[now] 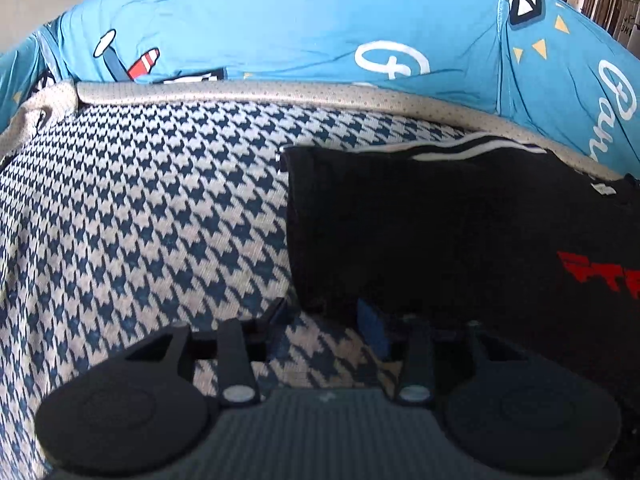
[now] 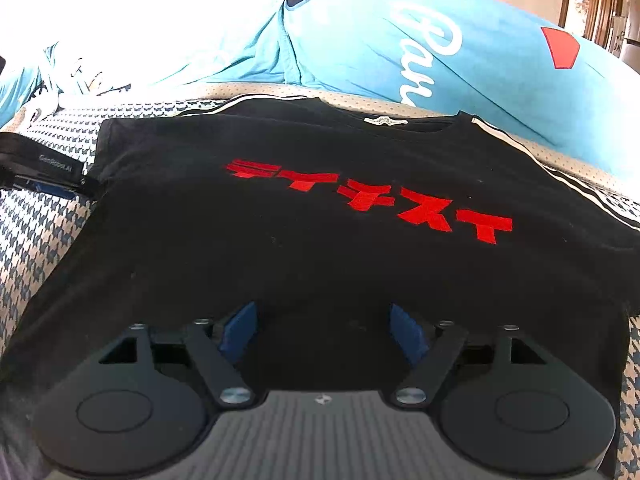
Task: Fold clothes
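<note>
Right wrist view: the right gripper [image 2: 322, 330] hovers with its 2 blue fingers [image 2: 239, 332] spread wide over the near hem of the black T-shirt [image 2: 320, 220], gripping nothing. Left gripper [image 1: 324, 322] sits spread at the shirt's side edge on the houndstooth cover [image 1: 140, 200]. Judging by this, a fold is being set up; next comes pinching both edges. Beyond lies blue bedding [image 2: 400, 40].

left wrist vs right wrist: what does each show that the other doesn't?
Left wrist only: the shirt's left edge, the open left gripper beside it, and a wide stretch of bare checked cover.

Right wrist only: the whole red print, the neck label, the open right gripper at the near hem, and the other gripper from outside.

Both: the black shirt, blue bedding behind, beige piping.
</note>
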`<move>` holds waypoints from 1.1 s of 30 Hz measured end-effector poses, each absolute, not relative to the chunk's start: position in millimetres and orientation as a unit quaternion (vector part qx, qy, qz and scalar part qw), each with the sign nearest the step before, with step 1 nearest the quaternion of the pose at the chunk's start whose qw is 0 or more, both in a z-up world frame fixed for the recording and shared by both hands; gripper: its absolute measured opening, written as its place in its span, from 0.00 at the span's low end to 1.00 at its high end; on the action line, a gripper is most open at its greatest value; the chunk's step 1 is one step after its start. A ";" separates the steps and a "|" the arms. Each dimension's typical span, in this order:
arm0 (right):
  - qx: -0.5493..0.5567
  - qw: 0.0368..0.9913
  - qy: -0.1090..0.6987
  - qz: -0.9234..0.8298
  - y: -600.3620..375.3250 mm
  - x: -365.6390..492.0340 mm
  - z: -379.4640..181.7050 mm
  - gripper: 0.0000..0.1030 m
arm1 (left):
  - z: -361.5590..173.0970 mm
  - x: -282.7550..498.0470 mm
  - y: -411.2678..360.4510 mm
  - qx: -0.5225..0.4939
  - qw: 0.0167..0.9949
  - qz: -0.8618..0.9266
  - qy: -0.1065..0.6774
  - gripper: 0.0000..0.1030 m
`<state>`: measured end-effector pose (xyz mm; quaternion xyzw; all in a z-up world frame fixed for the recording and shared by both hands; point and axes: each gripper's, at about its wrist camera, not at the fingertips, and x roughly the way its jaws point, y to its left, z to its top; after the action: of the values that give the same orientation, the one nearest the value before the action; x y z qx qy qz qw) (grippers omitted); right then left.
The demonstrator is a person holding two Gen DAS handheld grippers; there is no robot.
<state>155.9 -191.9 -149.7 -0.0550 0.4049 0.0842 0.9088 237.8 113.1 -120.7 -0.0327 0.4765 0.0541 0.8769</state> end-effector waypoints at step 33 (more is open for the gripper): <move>-0.060 0.911 0.398 0.091 -192.7 154.4 -152.2 0.78 | -98.8 321.9 129.7 -0.139 0.900 -0.022 0.412 0.53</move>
<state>154.4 -192.7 -152.2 -0.0600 0.3980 0.0905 0.9109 321.9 129.7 -98.8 -0.1391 0.4125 -0.0215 0.9000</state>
